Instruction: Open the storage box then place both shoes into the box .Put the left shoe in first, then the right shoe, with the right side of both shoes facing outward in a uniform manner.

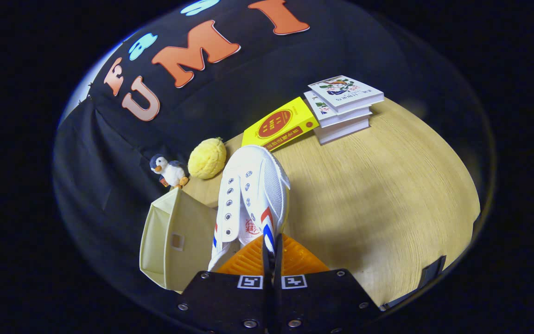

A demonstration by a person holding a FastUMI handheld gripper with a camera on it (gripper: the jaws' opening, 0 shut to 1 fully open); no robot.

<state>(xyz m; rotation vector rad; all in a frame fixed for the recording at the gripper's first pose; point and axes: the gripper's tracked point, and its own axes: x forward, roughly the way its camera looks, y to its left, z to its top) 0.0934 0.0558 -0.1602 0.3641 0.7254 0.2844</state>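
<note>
Fingers (271, 257) pinch the white shoe's (251, 195) collar, apparently lifted beside the storage box (169, 246).

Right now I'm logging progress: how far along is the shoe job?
Early to midway. The box looks open, its flap up beside the table. In hand: the fingers are closed on a white shoe's collar, held above the table next to the box. I can't see inside the box, so at least this shoe is left to place.
</note>
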